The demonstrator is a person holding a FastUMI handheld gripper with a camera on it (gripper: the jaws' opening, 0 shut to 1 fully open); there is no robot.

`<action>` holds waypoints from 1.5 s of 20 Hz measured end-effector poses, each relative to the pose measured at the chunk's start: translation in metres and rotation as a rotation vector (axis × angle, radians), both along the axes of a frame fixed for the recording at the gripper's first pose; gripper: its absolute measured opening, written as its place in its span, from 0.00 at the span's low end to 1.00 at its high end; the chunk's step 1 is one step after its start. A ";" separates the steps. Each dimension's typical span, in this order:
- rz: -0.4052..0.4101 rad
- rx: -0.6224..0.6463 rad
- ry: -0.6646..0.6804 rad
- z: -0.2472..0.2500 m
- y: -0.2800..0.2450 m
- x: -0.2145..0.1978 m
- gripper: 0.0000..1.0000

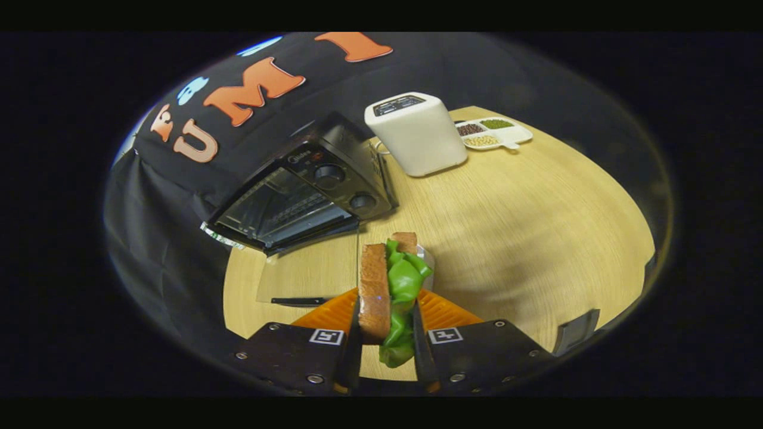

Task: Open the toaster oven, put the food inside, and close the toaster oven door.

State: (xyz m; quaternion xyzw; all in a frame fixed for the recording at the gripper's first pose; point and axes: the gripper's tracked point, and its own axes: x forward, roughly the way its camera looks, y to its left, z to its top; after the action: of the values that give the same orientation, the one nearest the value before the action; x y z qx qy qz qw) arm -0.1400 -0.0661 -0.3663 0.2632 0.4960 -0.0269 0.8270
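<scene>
Gripper [386, 342] clamped on a sandwich [390, 292], both fingers pressing its sides; brown bread slices upright with green lettuce [405, 280] spilling from between them. Held above the near part of a round wooden table [512, 226]. Beyond the fingers, black toaster oven [304, 196] at the table's far left edge, glass door [292, 277] dropped open and lying flat toward the sandwich. White boxy appliance [417, 134] near the far edge, just beside the oven. White divided dish of beans [492, 132] at the far edge behind it

Matt wood-grain table [506, 226] (glossy glass toaster oven door [280, 208])
</scene>
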 end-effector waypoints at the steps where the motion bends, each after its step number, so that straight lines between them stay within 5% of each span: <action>1: -0.009 0.009 -0.017 0.007 0.002 0.003 0.37; 14: -0.032 0.162 -0.165 0.059 0.086 0.063 0.37; 30: -0.101 0.339 -0.142 0.009 0.154 0.158 0.37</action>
State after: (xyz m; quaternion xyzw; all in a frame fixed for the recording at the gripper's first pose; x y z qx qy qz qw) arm 0.0177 0.0883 -0.3568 0.4245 0.4200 0.0340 0.8014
